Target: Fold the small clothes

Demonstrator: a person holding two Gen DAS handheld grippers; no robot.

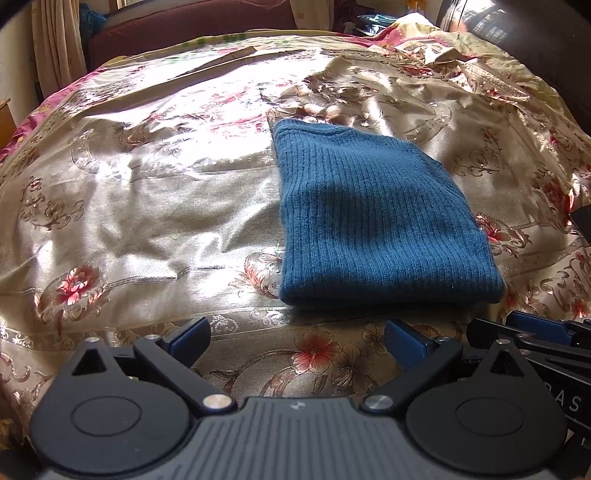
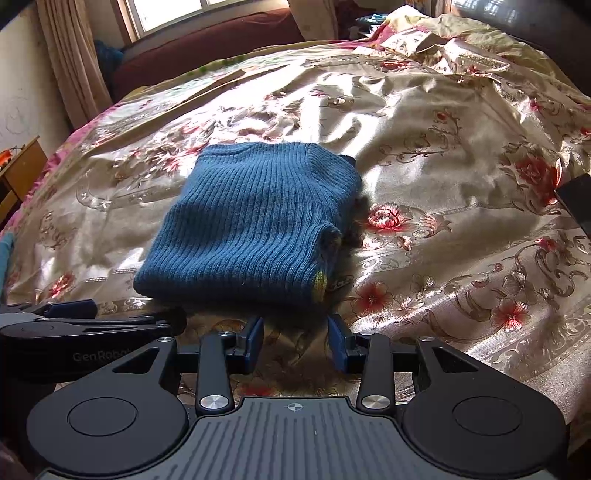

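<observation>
Sunlight falls across a bed (image 1: 147,206) covered with a shiny cream and gold spread patterned with red flowers; a curtain (image 2: 74,62) and a window (image 2: 192,11) stand beyond its far edge. On the spread lies a blue ribbed knit garment (image 1: 369,221), folded into a compact rectangle, its folded edge toward the cameras. A small yellow-green patch shows at its near right corner in the right wrist view. The left gripper (image 1: 297,338) hovers just short of the garment's near edge, its fingers (image 1: 190,334) wide apart with nothing between them, over bare bedspread. The right gripper (image 2: 295,341) sits close to the near edge too, its blue-padded fingers (image 2: 255,338) apart and empty. Both grippers lie side by side, each visible at the edge of the other's view.
</observation>
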